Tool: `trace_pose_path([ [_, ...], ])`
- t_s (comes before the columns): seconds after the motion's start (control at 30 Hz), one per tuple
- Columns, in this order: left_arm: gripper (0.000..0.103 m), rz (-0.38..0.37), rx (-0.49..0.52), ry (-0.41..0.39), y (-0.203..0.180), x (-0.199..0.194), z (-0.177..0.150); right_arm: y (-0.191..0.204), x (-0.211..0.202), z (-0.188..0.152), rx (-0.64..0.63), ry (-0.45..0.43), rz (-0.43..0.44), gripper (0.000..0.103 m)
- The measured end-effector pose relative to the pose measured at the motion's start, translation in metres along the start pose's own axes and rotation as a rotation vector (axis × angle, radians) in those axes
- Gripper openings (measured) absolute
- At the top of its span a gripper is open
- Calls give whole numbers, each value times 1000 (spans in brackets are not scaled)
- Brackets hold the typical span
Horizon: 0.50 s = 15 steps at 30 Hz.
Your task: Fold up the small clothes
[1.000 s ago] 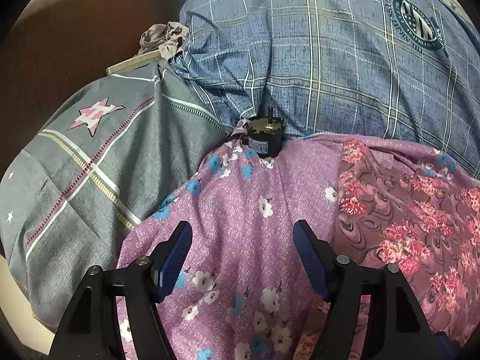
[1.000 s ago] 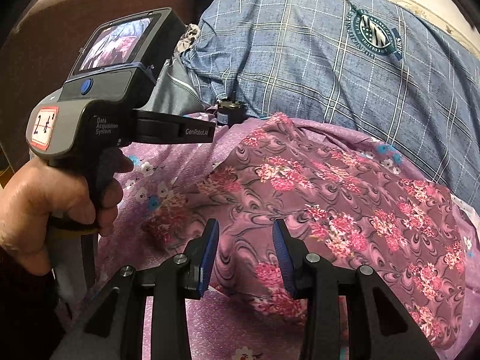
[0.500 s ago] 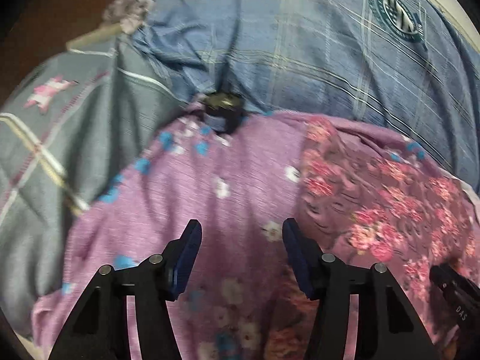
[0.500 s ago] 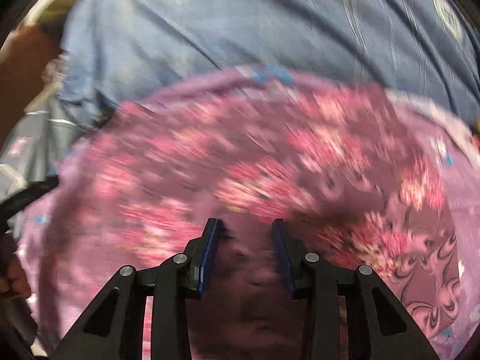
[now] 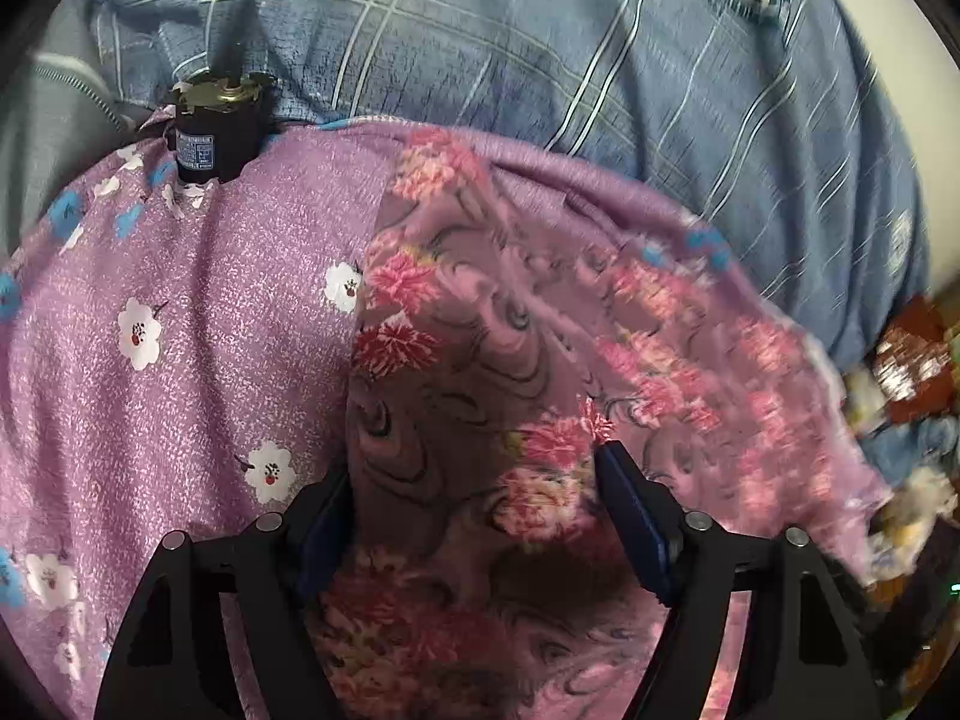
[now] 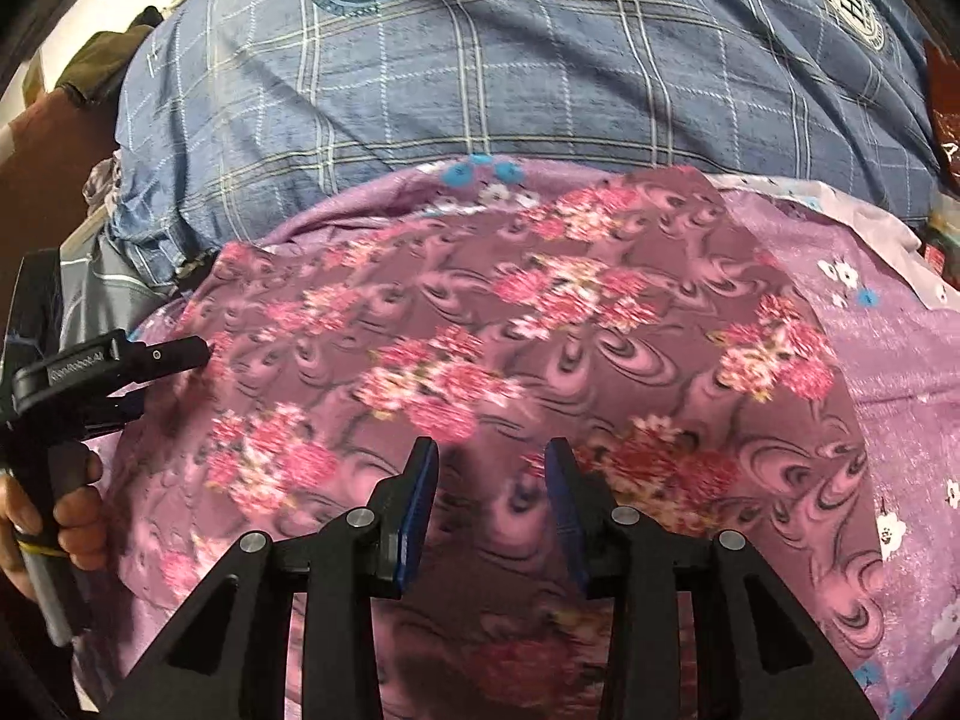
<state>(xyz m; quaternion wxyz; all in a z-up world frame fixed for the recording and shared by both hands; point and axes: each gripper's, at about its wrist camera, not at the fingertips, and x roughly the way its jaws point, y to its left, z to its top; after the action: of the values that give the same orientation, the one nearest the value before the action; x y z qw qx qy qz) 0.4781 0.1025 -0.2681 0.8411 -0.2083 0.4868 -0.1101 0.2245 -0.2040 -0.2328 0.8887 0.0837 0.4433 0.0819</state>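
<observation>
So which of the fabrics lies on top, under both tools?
The mauve swirl-and-pink-flower cloth; it overlies the lilac white-blossom sheet, and the blue plaid bedding sits behind.

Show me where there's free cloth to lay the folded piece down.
Freest: the lilac white-flower sheet, between the dark floral garment and the small black cylinder. A narrower lilac strip lies on the garment's other side. The blue checked bedding behind is bare but humped. Crowded: the garment, under the left gripper, jaws opening, and the right gripper.

Domestic bedroom. Evidence: bed surface covered by a lilac floral sheet (image 5: 180, 360), with a blue checked pillow (image 6: 540, 72) and grey pillow (image 5: 54, 114) behind.
</observation>
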Motion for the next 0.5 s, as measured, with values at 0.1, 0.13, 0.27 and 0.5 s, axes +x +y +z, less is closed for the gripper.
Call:
trace_pose_path([
  [0.1, 47, -66, -48, 21, 9, 4, 8, -6, 1, -4, -2, 1, -8, 37],
  [0.13, 44, -79, -69, 18, 10, 7, 8, -9, -1, -4, 0, -4, -9, 36],
  [0.27, 25, -69, -62, -20, 6, 5, 9, -23, -4, -2, 27, -30, -17, 35],
  [0.5, 22, -59, -34, -107, -41, -32, -6, -67, -15, 4, 156, -104, -29, 36],
])
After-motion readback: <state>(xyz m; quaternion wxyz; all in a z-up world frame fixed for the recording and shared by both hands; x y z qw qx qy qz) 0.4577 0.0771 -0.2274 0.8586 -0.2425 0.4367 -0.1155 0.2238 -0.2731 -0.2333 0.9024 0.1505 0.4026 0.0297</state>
